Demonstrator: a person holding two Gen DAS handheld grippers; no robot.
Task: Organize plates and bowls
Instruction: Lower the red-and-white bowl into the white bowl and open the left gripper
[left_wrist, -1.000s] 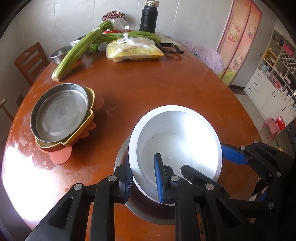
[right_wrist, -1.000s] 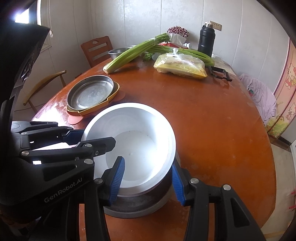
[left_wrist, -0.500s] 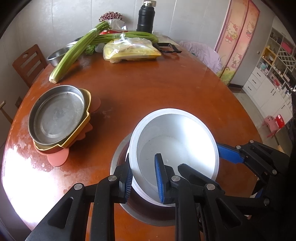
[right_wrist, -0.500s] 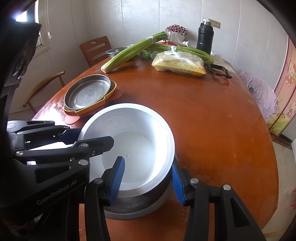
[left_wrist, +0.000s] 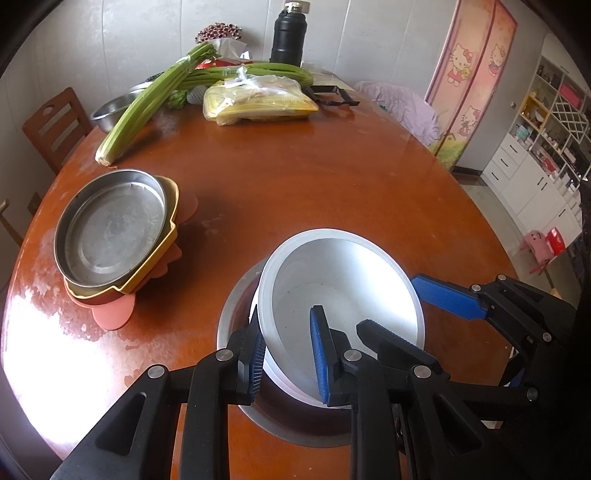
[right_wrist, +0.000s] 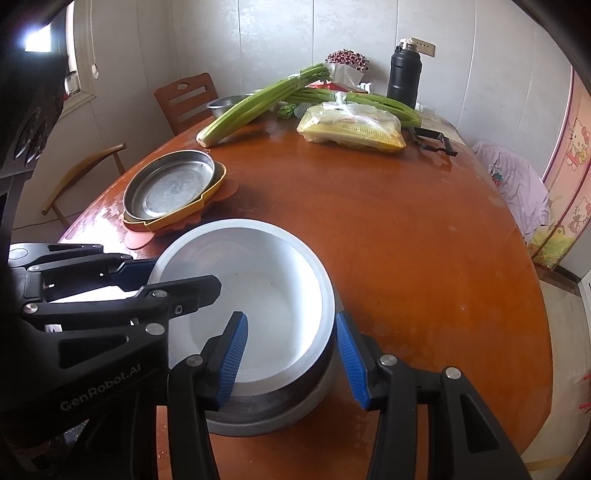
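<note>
A white bowl (left_wrist: 343, 291) sits tilted inside a steel bowl (left_wrist: 236, 317) near the table's front edge. My left gripper (left_wrist: 288, 354) straddles the white bowl's near-left rim, one finger outside and one inside, closed on the wall. My right gripper (right_wrist: 290, 354) straddles the bowl's right rim (right_wrist: 325, 291), jaws wide apart, not pressing it. The right gripper also shows in the left wrist view (left_wrist: 447, 299). A stack of a steel plate (left_wrist: 110, 225) on yellow and orange dishes lies at the left, also in the right wrist view (right_wrist: 170, 188).
At the table's far side lie celery stalks (left_wrist: 147, 107), a bagged yellow package (left_wrist: 258, 101), a black flask (left_wrist: 288, 33), a steel basin (left_wrist: 110, 114) and a black clip (left_wrist: 332, 96). Wooden chairs (right_wrist: 184, 99) stand at the left.
The white bowl has tipped a little more toward the left in the steel bowl. Both grippers keep their places on its rim; the views have shifted slightly.
</note>
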